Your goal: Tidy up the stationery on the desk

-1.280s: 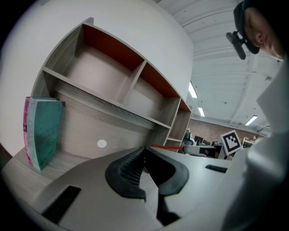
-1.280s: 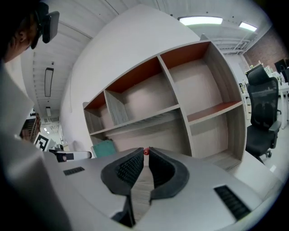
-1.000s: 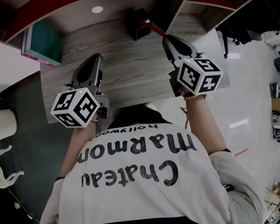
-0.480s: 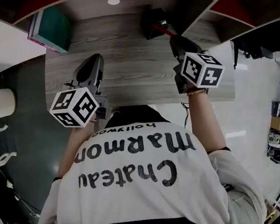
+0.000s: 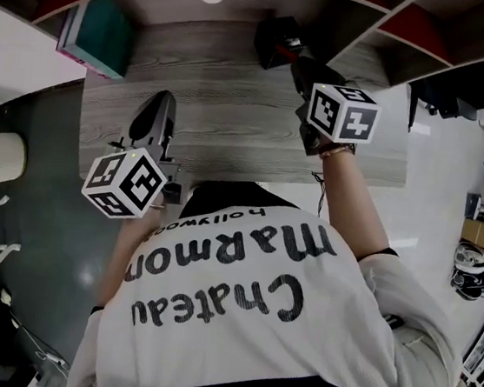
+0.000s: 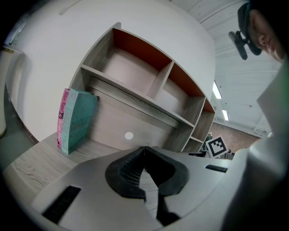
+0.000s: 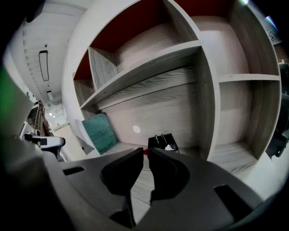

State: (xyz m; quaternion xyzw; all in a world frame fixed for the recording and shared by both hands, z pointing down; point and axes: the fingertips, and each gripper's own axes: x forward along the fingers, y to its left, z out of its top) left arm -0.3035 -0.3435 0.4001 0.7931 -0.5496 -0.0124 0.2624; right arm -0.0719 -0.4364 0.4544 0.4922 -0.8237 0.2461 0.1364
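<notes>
Pinching a red pen (image 7: 146, 151), the right tool (image 7: 144, 156) hovers by the black pen holder (image 7: 163, 143). Better to centre the pen over the holder's opening before releasing. The left tool (image 6: 143, 152) is closed and empty.

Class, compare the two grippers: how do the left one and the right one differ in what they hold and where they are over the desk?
The left gripper's jaws are shut on nothing, while the right gripper's jaws are shut on a red pen. The left gripper hangs over the front of the desk, while the right gripper reaches out to the black pen holder at the back. Both point toward the shelves.
</notes>
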